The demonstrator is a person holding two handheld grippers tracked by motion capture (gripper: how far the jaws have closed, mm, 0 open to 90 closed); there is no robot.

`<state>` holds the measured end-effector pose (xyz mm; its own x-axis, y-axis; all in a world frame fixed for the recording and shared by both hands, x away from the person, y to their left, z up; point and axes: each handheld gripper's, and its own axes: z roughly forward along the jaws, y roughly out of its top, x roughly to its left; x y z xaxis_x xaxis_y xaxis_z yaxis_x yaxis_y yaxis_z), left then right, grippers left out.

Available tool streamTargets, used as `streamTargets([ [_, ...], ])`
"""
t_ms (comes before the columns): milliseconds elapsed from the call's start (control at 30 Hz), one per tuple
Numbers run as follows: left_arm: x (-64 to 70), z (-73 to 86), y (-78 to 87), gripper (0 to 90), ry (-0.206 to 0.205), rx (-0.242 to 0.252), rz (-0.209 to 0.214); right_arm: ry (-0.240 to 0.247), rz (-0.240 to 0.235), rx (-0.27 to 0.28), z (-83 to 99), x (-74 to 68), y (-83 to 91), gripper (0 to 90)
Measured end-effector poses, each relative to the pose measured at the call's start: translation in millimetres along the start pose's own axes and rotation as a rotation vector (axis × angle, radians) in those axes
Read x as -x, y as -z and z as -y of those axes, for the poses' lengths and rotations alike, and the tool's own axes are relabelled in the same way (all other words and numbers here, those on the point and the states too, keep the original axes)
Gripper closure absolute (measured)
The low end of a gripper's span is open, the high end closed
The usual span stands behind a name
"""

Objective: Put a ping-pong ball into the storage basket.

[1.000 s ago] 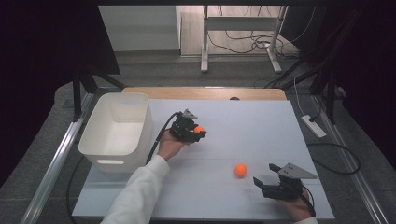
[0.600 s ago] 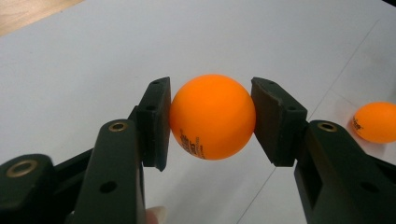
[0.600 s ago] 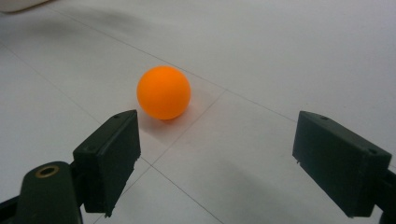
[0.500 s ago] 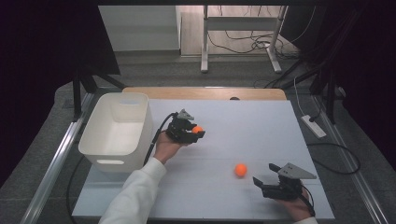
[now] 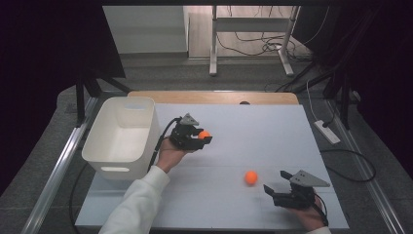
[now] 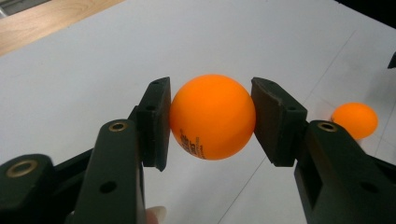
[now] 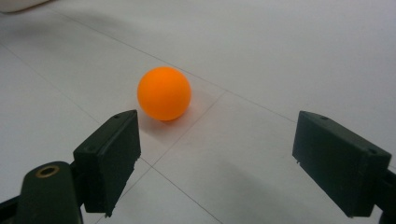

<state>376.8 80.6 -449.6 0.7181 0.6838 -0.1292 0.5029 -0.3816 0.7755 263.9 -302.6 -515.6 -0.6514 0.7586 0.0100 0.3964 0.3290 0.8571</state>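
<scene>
My left gripper (image 5: 200, 136) is shut on an orange ball (image 5: 204, 134), held above the white table just right of the white bin (image 5: 122, 135). In the left gripper view the held ball (image 6: 212, 116) sits squeezed between both pads (image 6: 156, 121). A second orange ball (image 5: 251, 177) lies on the table; it also shows at the right of the left gripper view as the far ball (image 6: 355, 120). My right gripper (image 5: 272, 193) stands open near the front right edge, a little right of that ball. In the right gripper view the resting ball (image 7: 164, 93) lies ahead, toward the left jaw.
The white table (image 5: 253, 126) has a wooden strip (image 5: 214, 97) along its far edge. The bin looks empty inside. A white power strip (image 5: 327, 131) lies on the floor to the right, and cables trail beyond the table.
My left gripper with its ball has shifted slightly left toward the bin. The right gripper and the resting ball have stayed put.
</scene>
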Motion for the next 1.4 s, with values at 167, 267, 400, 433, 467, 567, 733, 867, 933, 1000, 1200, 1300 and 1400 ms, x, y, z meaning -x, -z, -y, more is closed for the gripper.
streamTargets([
  [167, 1.7, 0.0, 2.3, 50.7, -0.009, 0.006, -0.011, 0.0, 0.005, 0.0, -0.1, 0.7, 0.4, 15.3],
  [267, 2.6, -0.4, 3.5, 50.7, -0.015, 0.012, -0.011, -0.003, 0.006, -0.002, 0.1, 1.0, 0.7, 15.3],
  [400, 4.3, -1.4, 6.6, 50.7, -0.018, 0.024, -0.009, -0.004, 0.007, -0.002, 0.3, 1.1, 0.8, 15.3],
  [433, 4.6, -1.6, 7.5, 50.7, -0.017, 0.027, -0.01, -0.004, 0.008, -0.002, 0.2, 1.0, 0.9, 15.3],
  [467, 5.0, -1.8, 8.9, 50.7, -0.019, 0.029, -0.009, -0.004, 0.008, -0.002, 0.2, 1.0, 0.9, 15.3],
  [567, 7.9, -3.0, 14.8, 50.7, -0.027, 0.048, -0.015, -0.005, 0.007, 0.0, 0.6, 1.3, 1.1, 15.3],
  [733, 9.5, -4.9, 19.0, 50.7, -0.027, 0.064, -0.01, -0.004, 0.007, 0.0, 0.5, 1.1, 1.3, 15.3],
  [867, 10.4, -7.6, 24.3, 50.6, -0.027, 0.079, -0.01, -0.004, 0.007, 0.0, 0.4, 1.3, 1.2, 15.3],
  [933, 11.2, -8.2, 26.2, 50.6, -0.03, 0.085, -0.012, -0.004, 0.009, 0.0, 0.6, 1.9, 1.3, 15.4],
  [1000, 12.0, -8.6, 27.6, 50.6, -0.031, 0.089, -0.011, -0.005, 0.01, 0.0, 0.7, 2.0, 1.6, 15.4],
  [1200, 12.4, -12.1, 34.1, 50.6, -0.03, 0.11, -0.012, -0.003, 0.009, 0.0, 0.8, 1.9, 1.5, 15.4],
  [1300, 12.1, -13.5, 36.8, 50.6, -0.029, 0.119, -0.012, -0.003, 0.009, 0.0, 0.8, 2.0, 1.5, 15.4],
  [1400, 11.3, -14.8, 39.8, 50.5, -0.03, 0.123, -0.017, -0.001, 0.01, -0.002, 0.9, 1.9, 1.3, 15.5],
])
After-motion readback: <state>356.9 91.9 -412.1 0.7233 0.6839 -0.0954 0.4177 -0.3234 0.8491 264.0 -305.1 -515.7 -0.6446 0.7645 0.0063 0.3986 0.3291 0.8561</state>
